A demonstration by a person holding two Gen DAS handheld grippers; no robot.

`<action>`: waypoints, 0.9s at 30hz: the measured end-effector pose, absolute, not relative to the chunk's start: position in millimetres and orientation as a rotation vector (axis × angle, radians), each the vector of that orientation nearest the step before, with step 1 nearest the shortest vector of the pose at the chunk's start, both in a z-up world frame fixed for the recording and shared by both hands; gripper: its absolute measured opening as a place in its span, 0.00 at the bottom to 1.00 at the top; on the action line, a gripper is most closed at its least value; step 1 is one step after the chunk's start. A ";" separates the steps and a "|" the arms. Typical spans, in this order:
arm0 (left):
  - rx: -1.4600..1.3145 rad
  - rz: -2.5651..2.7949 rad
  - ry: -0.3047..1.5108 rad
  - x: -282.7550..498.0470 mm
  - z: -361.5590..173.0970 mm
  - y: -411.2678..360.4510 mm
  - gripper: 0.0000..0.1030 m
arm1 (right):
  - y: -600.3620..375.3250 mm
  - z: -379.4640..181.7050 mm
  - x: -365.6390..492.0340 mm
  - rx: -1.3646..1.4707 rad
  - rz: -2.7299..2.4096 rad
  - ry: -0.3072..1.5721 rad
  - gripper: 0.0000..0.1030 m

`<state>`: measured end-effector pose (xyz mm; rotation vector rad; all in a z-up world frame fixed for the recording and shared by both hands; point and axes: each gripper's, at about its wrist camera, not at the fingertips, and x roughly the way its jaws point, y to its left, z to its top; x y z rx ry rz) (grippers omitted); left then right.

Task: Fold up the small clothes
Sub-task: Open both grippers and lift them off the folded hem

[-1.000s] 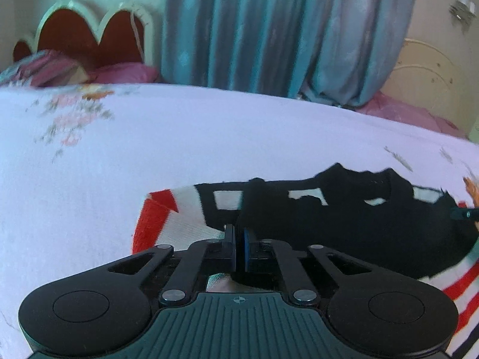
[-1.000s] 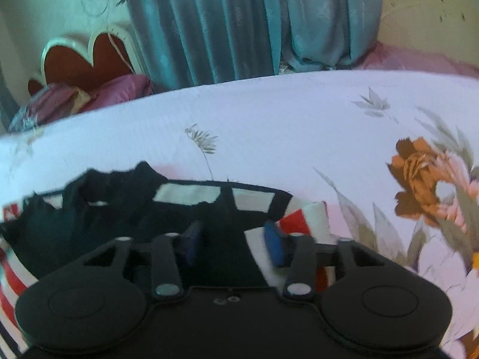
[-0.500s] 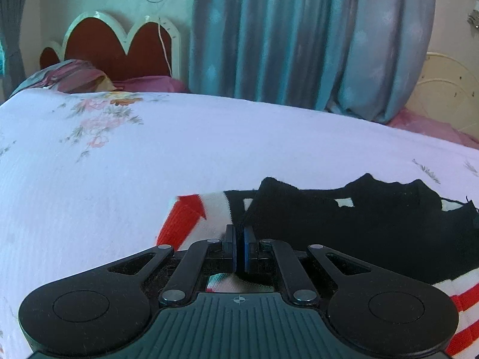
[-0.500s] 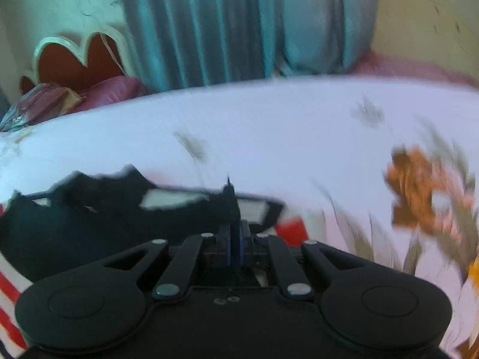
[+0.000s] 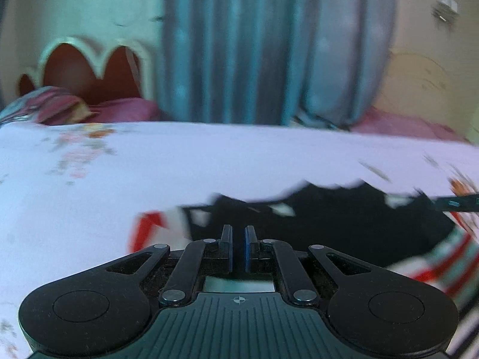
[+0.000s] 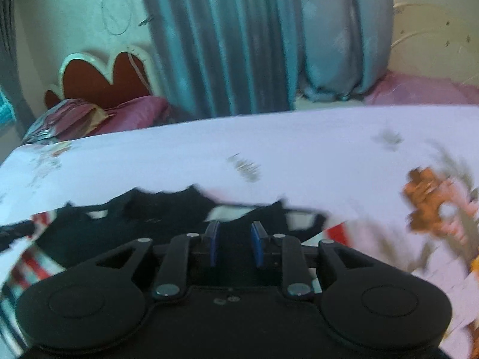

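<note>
A small black garment with red and white striped sleeves (image 5: pixel 344 224) lies flat on the white floral bedsheet (image 5: pixel 209 164). My left gripper (image 5: pixel 238 248) is slightly open over the garment's near left edge, with nothing between its blue pads. The garment also shows in the right wrist view (image 6: pixel 155 221). My right gripper (image 6: pixel 235 246) is open over the garment's near right part and holds nothing. The right gripper's tip (image 5: pixel 458 203) shows at the far right of the left wrist view. Both views are blurred.
A red scalloped headboard (image 5: pixel 89 71) and pink pillows (image 5: pixel 119 110) stand at the back left. Teal curtains (image 5: pixel 269 45) hang behind the bed. An orange flower print (image 6: pixel 431 203) marks the sheet to the right.
Both grippers were shut on the garment's near edge half a second ago and have let go. The left jaws are parted a little, the right jaws wider. The garment lies flat.
</note>
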<state>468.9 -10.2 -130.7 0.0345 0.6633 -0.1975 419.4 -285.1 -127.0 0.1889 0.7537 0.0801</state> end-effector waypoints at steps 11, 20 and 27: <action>0.056 -0.200 0.720 450.2 -171.9 -22.6 0.05 | -234.6 -152.6 388.5 0.063 0.156 0.806 0.21; 0.040 -0.155 0.738 438.6 -169.8 6.6 0.05 | -281.3 -161.2 366.4 0.042 0.044 0.799 0.15; 0.026 -0.120 0.806 443.0 -158.7 -0.6 0.05 | -268.4 -149.9 364.6 0.124 0.060 0.809 0.35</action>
